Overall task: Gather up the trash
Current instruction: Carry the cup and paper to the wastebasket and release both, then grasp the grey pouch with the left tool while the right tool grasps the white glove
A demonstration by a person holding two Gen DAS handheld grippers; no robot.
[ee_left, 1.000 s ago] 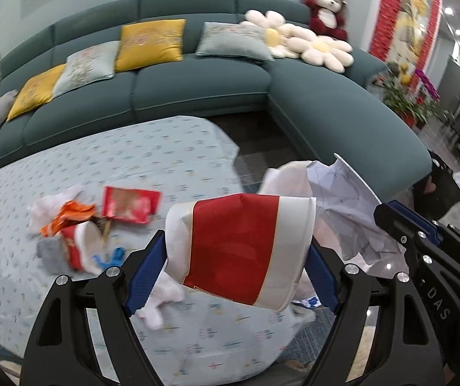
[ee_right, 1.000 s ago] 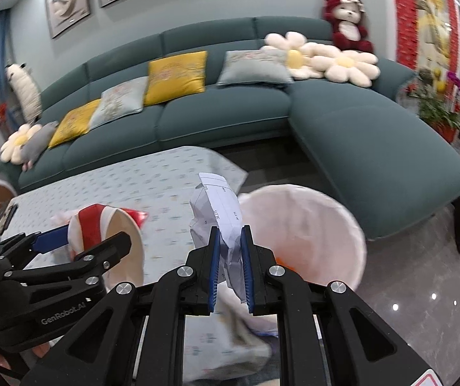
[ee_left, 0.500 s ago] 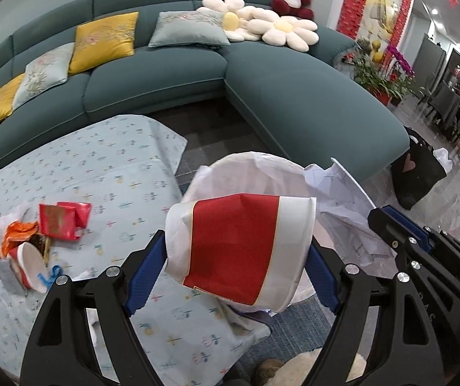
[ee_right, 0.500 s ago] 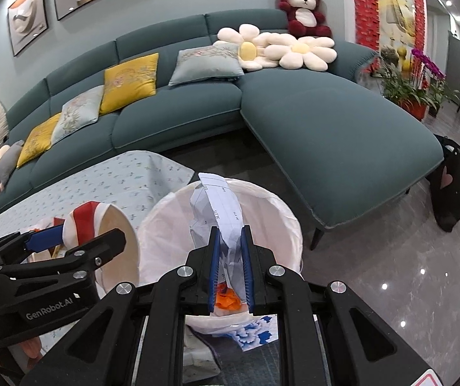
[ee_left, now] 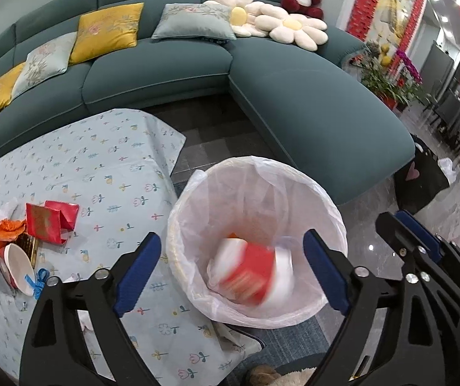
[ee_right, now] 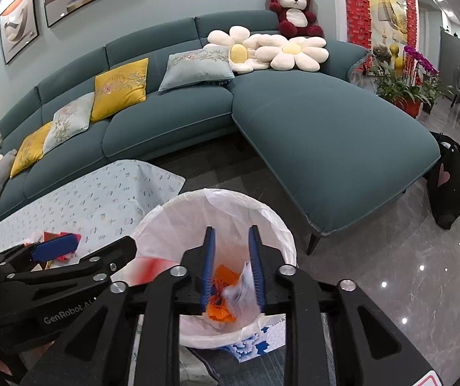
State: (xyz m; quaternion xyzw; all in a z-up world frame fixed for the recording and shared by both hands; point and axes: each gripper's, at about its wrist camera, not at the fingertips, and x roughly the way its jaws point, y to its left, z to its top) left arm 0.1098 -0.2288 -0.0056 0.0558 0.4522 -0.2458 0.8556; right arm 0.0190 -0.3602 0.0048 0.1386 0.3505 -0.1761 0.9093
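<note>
My left gripper (ee_left: 231, 236) hangs over the white-lined bin (ee_left: 262, 167), its jaws opening with nothing between them. The red-and-white paper cup (ee_left: 252, 273) is a blur inside the bin, falling free below the blue pads. Over the same bin (ee_right: 271, 218), the jaws of my right gripper (ee_right: 232, 230) are opening. The crumpled white paper (ee_right: 242, 284) has dropped clear of them and lies beside an orange wrapper (ee_right: 220, 305) at the bottom. The right gripper (ee_left: 390, 217) also shows at the right of the left wrist view.
More trash lies on the patterned tablecloth (ee_left: 101, 160) to the left: a red packet (ee_left: 49, 222), an orange wrapper (ee_left: 4, 231), a white cup (ee_left: 17, 267) and a blue ribbon (ee_left: 38, 281). A teal sofa (ee_left: 294, 96) curves behind. A black bag (ee_right: 452, 180) stands on the glossy floor.
Both grippers moved over the bin. The left let go of the red-and-white cup, which now drops inside. The right released the white paper into the bin.
</note>
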